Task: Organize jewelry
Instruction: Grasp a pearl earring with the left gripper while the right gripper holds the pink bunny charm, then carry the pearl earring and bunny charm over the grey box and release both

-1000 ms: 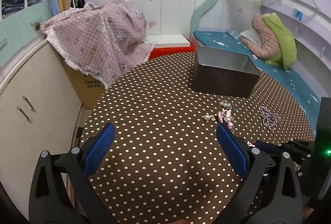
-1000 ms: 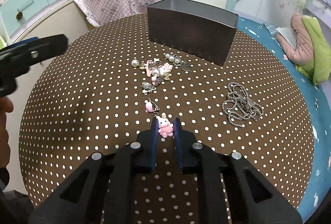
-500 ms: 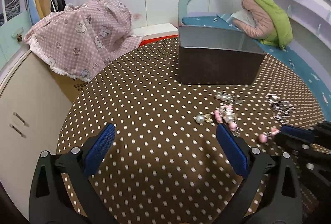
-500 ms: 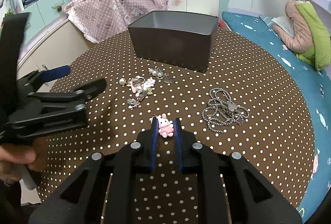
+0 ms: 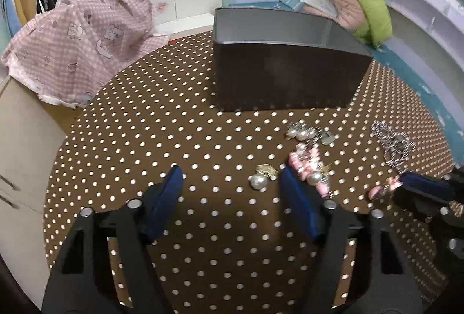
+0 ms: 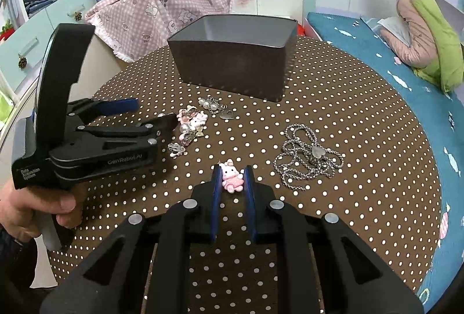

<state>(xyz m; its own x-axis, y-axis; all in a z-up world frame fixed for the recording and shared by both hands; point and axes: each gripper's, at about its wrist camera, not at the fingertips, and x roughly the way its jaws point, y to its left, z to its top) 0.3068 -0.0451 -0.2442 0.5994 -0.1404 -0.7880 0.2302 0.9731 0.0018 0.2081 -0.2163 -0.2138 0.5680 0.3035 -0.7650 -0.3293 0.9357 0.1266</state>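
Note:
My right gripper (image 6: 231, 179) is shut on a pink bunny charm (image 6: 231, 178) and holds it above the dotted brown table (image 6: 362, 99). It also shows at the right edge of the left wrist view (image 5: 406, 186). My left gripper (image 5: 230, 183) is open and empty, low over the table, close to a pile of pearl and pink jewelry (image 5: 307, 163). The pile (image 6: 194, 122) lies just beyond the left gripper (image 6: 153, 116) in the right wrist view. A silver chain necklace (image 6: 307, 160) lies to the right. A dark open box (image 6: 232, 52) stands behind the pile.
A pink checked cloth (image 5: 78, 44) covers a carton beyond the table's far left edge. A blue bed with a pink and green bundle (image 6: 426, 35) runs along the right. Pale cabinets (image 5: 17, 140) stand to the left.
My left gripper has moved forward and right, down toward the jewelry pile, and its fingers stand closer together. My right gripper still holds the bunny charm, lifted clear of the table.

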